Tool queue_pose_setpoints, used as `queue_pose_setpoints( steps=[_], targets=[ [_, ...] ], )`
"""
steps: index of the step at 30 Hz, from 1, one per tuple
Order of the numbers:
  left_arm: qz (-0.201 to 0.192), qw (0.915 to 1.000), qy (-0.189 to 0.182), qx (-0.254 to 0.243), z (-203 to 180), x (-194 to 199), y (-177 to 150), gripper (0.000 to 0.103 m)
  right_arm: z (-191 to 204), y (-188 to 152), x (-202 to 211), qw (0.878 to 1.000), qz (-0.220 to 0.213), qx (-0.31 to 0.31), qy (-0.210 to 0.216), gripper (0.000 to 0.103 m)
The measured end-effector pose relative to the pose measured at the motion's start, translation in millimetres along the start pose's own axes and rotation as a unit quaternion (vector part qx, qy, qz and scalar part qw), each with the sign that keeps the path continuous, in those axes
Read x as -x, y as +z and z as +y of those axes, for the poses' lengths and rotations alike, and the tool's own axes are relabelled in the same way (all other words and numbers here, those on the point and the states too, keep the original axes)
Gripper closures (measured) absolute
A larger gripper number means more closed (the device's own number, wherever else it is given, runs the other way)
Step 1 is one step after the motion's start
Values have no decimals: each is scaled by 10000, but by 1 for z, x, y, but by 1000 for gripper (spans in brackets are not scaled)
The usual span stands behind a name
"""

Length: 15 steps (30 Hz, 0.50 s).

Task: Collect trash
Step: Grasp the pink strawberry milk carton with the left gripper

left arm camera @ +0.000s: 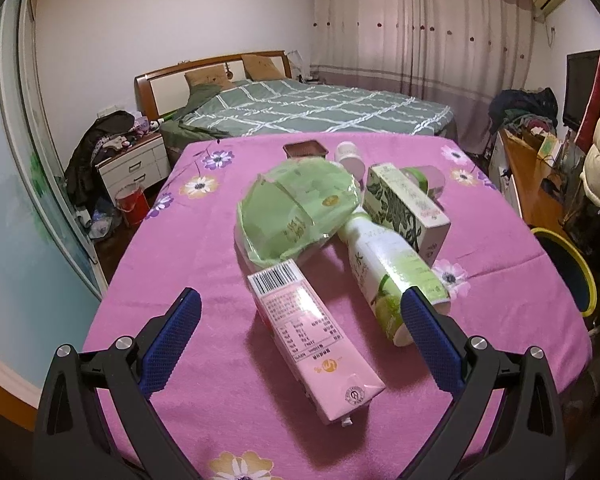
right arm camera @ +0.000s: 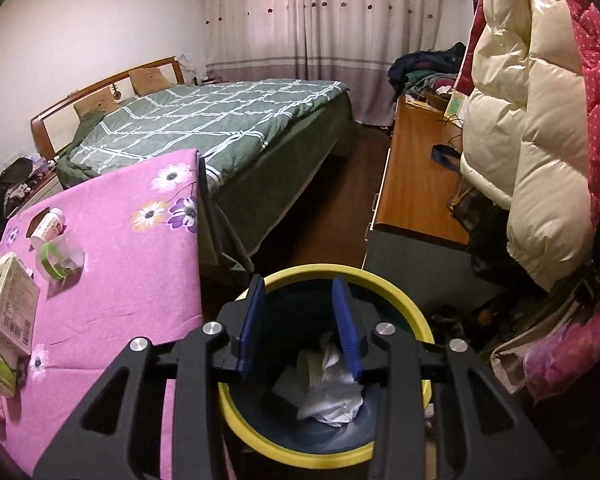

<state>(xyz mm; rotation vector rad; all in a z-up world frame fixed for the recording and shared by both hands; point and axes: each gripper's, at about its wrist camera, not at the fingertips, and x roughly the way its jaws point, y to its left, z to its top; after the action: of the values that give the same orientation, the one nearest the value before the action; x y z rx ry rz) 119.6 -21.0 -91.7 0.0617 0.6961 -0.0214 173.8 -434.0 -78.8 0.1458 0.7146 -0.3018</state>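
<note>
Trash in bin under half-parted, empty right tool; left tool wide.

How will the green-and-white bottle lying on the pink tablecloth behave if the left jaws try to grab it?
The bottle lies on its side, so its round body will probably roll if nudged sideways. Its glossy wrap looks slippery, so the grip may slide. Its top is tucked under the green wrapper and it lies against the leaf-print box, so pulling it may drag them.
</note>
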Motion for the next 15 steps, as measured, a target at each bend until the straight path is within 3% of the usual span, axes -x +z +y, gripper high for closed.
queue_pose_setpoints(
  steps=[4,15],
  targets=[
    [130,9997,148,-130,-7,-7,-12,5,6,-1,-2,9999,34,-25,91,67],
    [341,9994,114,-13,-8,-18,-37,7,15,-4,-3,9997,70,-4,227,67]
  ],
)
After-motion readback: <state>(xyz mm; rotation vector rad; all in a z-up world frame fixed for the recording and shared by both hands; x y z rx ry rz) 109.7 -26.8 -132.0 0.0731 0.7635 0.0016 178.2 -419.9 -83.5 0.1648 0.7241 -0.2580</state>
